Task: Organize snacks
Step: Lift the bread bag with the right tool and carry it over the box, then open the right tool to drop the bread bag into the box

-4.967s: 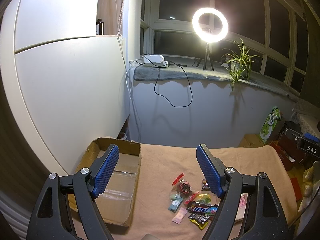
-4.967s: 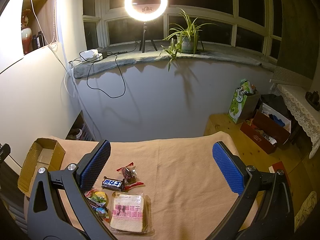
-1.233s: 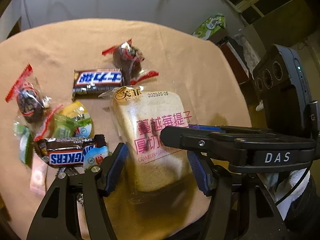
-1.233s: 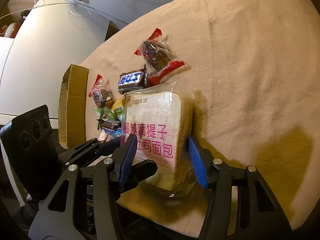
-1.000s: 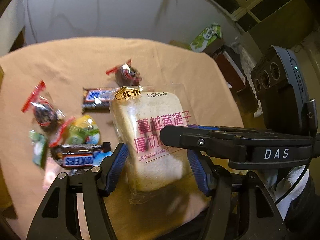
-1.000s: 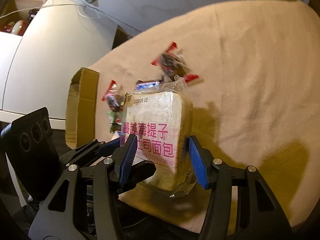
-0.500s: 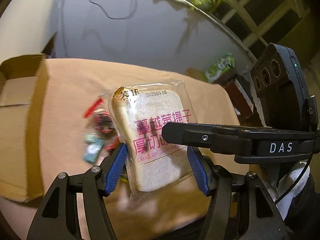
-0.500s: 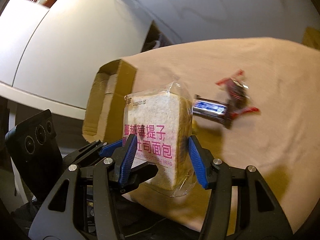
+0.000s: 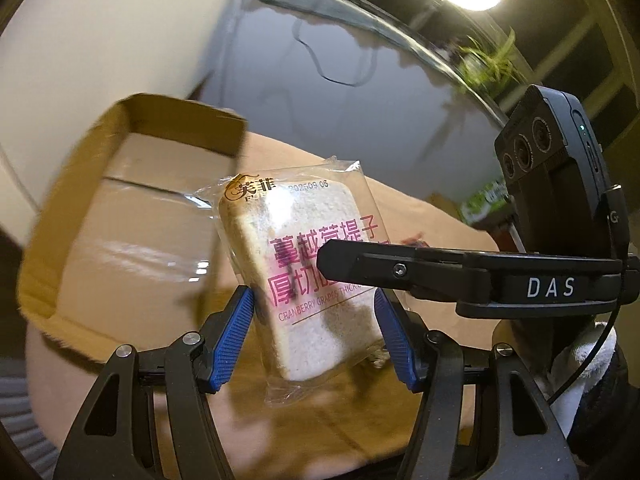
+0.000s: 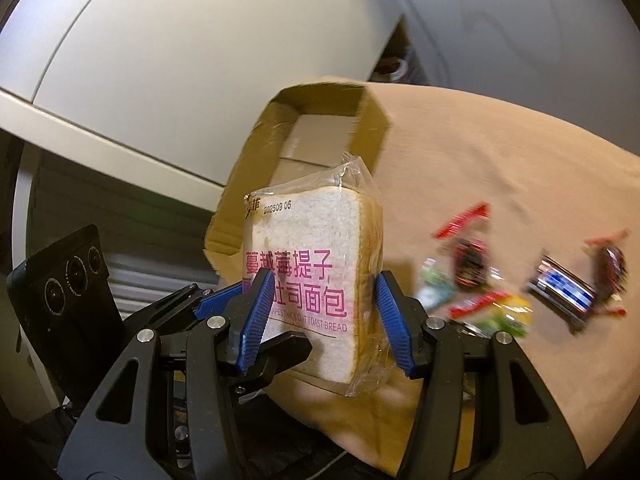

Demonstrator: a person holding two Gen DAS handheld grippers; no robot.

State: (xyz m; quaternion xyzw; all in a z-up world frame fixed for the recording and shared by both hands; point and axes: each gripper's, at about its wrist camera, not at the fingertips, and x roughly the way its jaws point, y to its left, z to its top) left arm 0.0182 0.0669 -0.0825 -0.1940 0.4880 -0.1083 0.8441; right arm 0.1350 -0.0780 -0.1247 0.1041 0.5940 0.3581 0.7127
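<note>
Blue pads on the left gripper [image 9: 314, 336] sat on both sides of the bread pack [image 9: 304, 276] in the left wrist view. The pack was up in the air, standing almost straight, and the pads looked pressed against its lower sides. One black finger of the right gripper [image 9: 400, 270] lay across the front of the pack. Behind it, to the left, the cardboard box [image 9: 120, 216] sat open on the tan cloth [image 9: 400, 220]. The bottom of the box looked bare.

From the right wrist view, the right gripper [image 10: 324, 316] was closed partway on the same pack [image 10: 316, 276], one pad on each side. The left gripper [image 10: 216, 300] came in from the left, low down. The box [image 10: 320, 140] stood just behind the pack. A few small snacks [image 10: 480, 280] and a chocolate bar [image 10: 560, 292] lay on the cloth [image 10: 500, 160] to the right.

To do this step well, both grippers should probably move together, carry the pack over the box, go down low, and then let go softly. Squeezing hard could squash the soft bread.

The small snacks were blurry, so their names could not be read. The near edge of the box was hidden behind the pack and the grippers.
</note>
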